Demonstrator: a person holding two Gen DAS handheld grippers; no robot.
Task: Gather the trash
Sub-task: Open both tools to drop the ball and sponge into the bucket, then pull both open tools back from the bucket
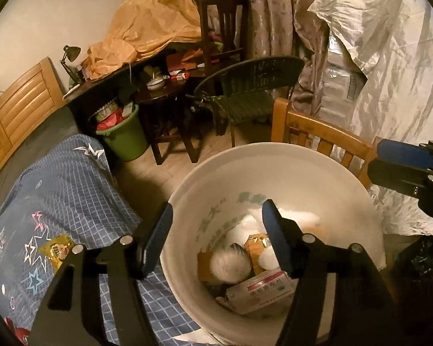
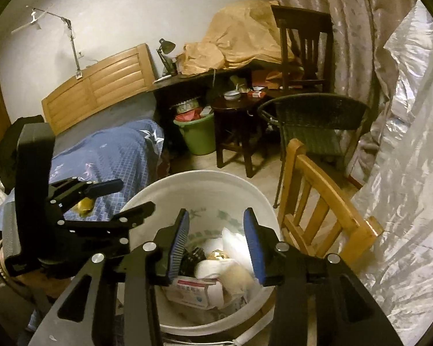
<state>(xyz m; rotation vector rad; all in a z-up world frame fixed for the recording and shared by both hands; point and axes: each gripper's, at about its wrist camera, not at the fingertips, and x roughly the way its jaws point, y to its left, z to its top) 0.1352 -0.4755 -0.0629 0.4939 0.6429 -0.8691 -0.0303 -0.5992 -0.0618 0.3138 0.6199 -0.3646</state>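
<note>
A white bucket [image 1: 326, 178] [image 2: 147, 199] stands on the floor beside the bed and holds trash: a pink-and-white medicine box [image 1: 259, 289] [image 2: 196, 289], crumpled white tissues [image 1: 231, 262] [image 2: 216, 266] and an orange packet [image 1: 255, 248]. My left gripper [image 1: 216, 230] [image 2: 121, 199] hangs open and empty over the bucket's left rim. My right gripper [image 2: 216, 245] is open and empty above the bucket; it also shows at the right edge of the left wrist view [image 1: 401, 158]. A yellow snack wrapper [image 1: 56, 249] [image 2: 83, 206] lies on the blue bedspread left of the bucket.
A light wooden chair [image 1: 317, 132] [image 2: 317, 201] stands right behind the bucket. A green bin [image 1: 127, 141] [image 2: 202, 138] full of rubbish, a dark stool [image 1: 170, 121], a wicker chair [image 1: 254, 92] and a cluttered desk lie beyond. Silver plastic sheeting [image 1: 389, 72] covers the right side.
</note>
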